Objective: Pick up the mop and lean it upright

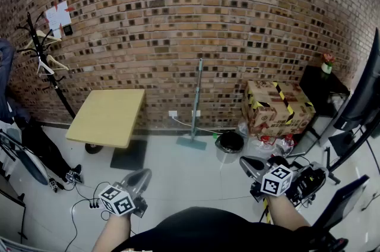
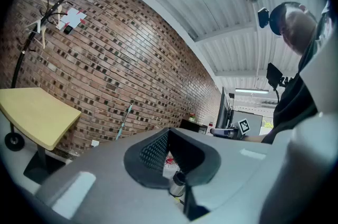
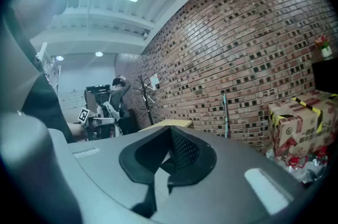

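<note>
Left gripper (image 1: 145,174): the jaws are found closed tip to tip in the left gripper view (image 2: 168,131), with nothing clamped between them. It is held low and about level.

Right gripper (image 1: 245,163): the jaws are likewise pressed together and empty in the right gripper view (image 3: 170,128). It is tipped slightly downward.

Task item: the long-handled pale teal flat mop (image 1: 199,96) is observed well ahead of both grippers, roughly midway between their lines. It is stood upright, its handle leant against the red-brown brick wall (image 1: 178,19) and its flat head rested on the pale tiled floor (image 1: 178,173). It is touched by neither gripper. The mop is also recorded ahead and left of the jaws in the left gripper view (image 2: 124,121), and ahead and right of them in the right gripper view (image 3: 225,114).

Surroundings: a square yellow-topped pedestal table (image 1: 108,116) is noted ahead and to the left of the left gripper. A brown cardboard box banded with yellow-and-black tape (image 1: 278,106) is noted ahead and slightly right of the right gripper. A round black container (image 1: 230,141) is seen on the floor between the mop head and that box. A black coat stand carrying hangers (image 1: 40,60) is placed far to the left of the left gripper, against the wall.
</note>
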Motion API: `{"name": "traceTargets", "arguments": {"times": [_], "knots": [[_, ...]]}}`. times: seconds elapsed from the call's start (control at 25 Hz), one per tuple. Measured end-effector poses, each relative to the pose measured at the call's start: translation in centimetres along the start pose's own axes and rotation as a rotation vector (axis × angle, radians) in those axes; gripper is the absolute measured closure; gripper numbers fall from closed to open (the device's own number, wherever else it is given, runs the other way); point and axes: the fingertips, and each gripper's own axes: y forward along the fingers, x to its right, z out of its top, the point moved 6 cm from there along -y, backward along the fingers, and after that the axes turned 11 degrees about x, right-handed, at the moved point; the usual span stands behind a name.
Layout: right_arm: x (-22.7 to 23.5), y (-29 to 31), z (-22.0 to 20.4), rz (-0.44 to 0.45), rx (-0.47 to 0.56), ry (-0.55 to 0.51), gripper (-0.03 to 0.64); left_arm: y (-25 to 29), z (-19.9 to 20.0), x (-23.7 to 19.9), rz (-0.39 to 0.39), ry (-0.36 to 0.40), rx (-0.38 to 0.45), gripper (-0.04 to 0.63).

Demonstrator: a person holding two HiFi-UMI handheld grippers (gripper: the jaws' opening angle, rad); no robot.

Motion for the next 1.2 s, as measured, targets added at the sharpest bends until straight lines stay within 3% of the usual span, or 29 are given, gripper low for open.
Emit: {"name": "traceTargets", "arguments": {"times": [0.4, 0.6, 0.88, 1.2], "knots": [[4.2, -4.7, 0.6, -0.004, -0.019, -0.013, 0.601, 3.0, -3.5, 4.8, -0.014, -0.014, 0.001, 0.597], [5.5, -5.1, -0.2, -0.02, -0.036, 0.015, 0.601, 4.2, -4.5, 5.1, -0.022, -0.023, -0.017, 0.597], [5.8, -1.5, -0.2, -0.042, -0.042, -0.009, 0.601, 6.2, -4.1, 0.7, -0.056, -0.056, 0.0, 0.597], [5.0, 7.9, 1.0, -0.118, -0.005, -0.042, 0.601, 9.7, -0.6, -9.5, -0.151, -0.065, -0.022, 0.597]]}}
